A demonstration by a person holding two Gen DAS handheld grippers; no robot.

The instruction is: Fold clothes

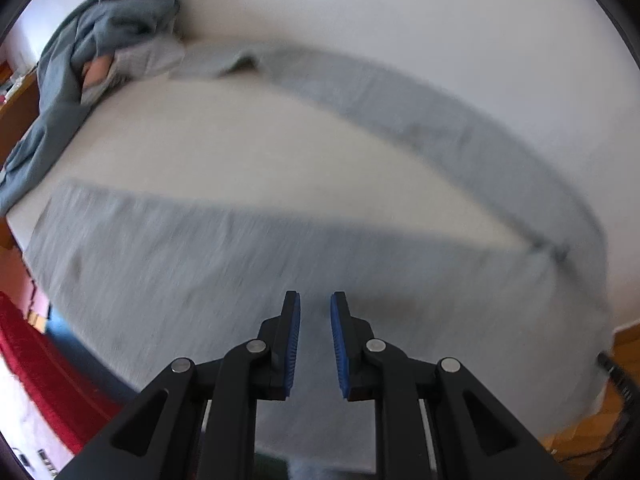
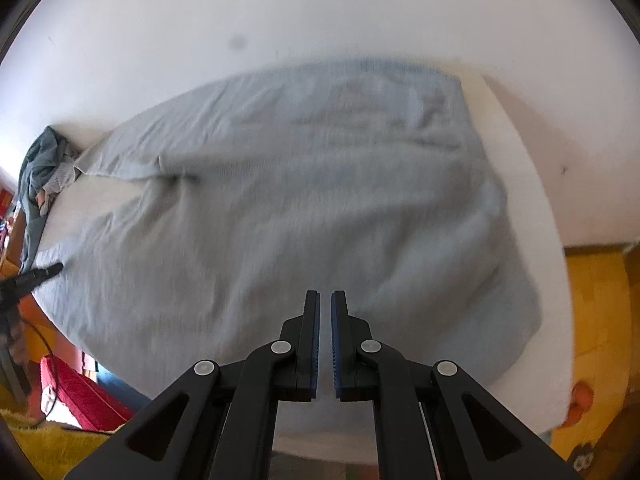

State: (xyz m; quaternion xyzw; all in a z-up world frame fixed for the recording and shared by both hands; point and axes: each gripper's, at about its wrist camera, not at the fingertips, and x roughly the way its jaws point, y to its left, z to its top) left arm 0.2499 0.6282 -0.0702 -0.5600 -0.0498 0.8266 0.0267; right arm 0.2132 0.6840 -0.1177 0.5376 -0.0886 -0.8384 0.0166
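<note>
A pair of light grey trousers (image 1: 168,276) lies spread on a white table (image 1: 208,136), its two legs parted in a V; it also shows in the right wrist view (image 2: 312,200), waist end toward the right. My left gripper (image 1: 315,300) hovers over the near leg, its blue-padded jaws a little apart and holding nothing. It shows at the left edge of the right wrist view (image 2: 48,270). My right gripper (image 2: 325,298) hovers over the trousers' near edge, its jaws nearly together with a narrow gap, nothing between them. Both views are motion-blurred.
A heap of blue-grey clothes (image 1: 108,28) lies at the table's far left corner against the white wall (image 1: 400,12), also seen in the right wrist view (image 2: 40,172). A red object (image 1: 36,364) sits below the table's left edge. Wooden floor (image 2: 596,320) lies to the right.
</note>
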